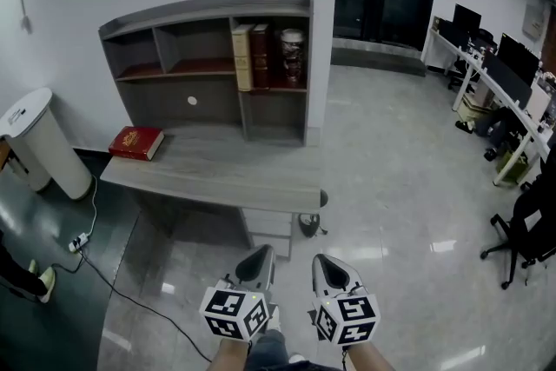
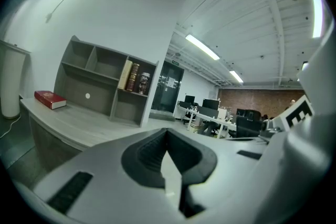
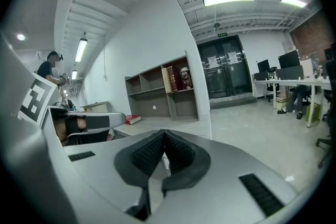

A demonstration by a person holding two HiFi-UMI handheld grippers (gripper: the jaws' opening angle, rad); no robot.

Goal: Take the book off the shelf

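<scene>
Left hand-held gripper (image 1: pixel 258 256) and right hand-held gripper (image 1: pixel 330 265): both clenched, empty, well apart from the shelf (image 1: pixel 208 11). Books (image 1: pixel 250 56): two, upright, upper right compartment, jar (image 1: pixel 292 55) just beside. Risk: drawing one out likely topples its neighbour or knocks the jar.

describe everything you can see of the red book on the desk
The red book is a closed, thick hardback with a dark red cover bearing a gold ornament too small to read. Pale page edges show along one side. It lies flat, cover up, at the left end of the grey desk, turned slightly askew to the desk's edge. It sits in front of the shelf, apart from it and below its empty left compartments. Only the desk touches it; nothing lies on it.
</scene>
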